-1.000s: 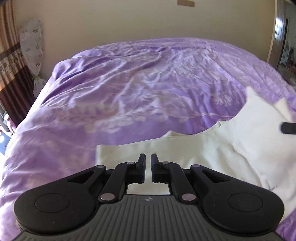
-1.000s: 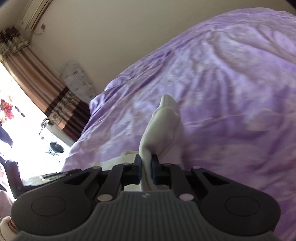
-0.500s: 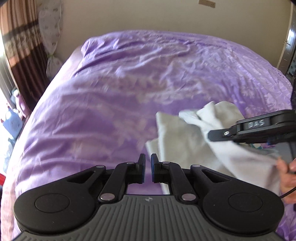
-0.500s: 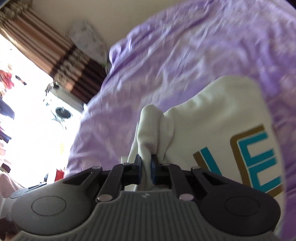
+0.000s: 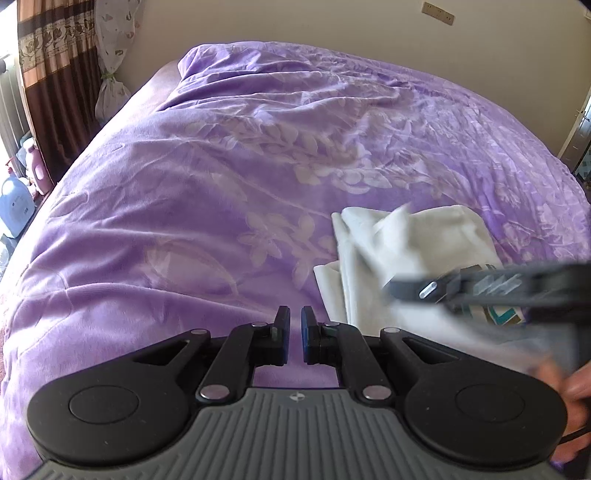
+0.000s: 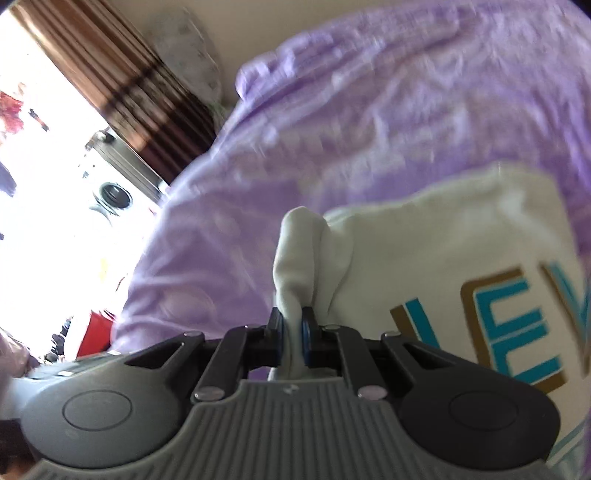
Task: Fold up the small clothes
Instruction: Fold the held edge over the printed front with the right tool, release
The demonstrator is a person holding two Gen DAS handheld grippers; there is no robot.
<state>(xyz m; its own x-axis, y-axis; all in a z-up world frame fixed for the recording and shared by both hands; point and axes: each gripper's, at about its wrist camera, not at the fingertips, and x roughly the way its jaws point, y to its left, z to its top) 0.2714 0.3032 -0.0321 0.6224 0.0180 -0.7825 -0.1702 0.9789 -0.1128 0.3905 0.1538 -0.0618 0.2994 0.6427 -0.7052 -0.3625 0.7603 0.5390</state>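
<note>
A small white shirt [image 5: 413,254] with teal and gold lettering [image 6: 517,317] lies partly folded on the purple bedspread [image 5: 240,184], at the right of the left wrist view. My right gripper [image 6: 292,325] is shut on a bunched fold of the white shirt [image 6: 443,258] and holds it over the garment; it shows blurred in the left wrist view [image 5: 480,291]. My left gripper [image 5: 292,325] is shut and empty, just left of the shirt above the bedspread.
The bed fills most of both views. Brown curtains [image 5: 48,74] and a bright window [image 6: 44,184] stand at the left. A white and blue container [image 5: 16,206] sits on the floor by the bed's left edge. A beige wall [image 5: 295,22] is behind.
The right gripper carried the shirt fold across, showing the printed lettering. The left gripper let go of the shirt and drew back to the left, so the shirt now sits to its right.
</note>
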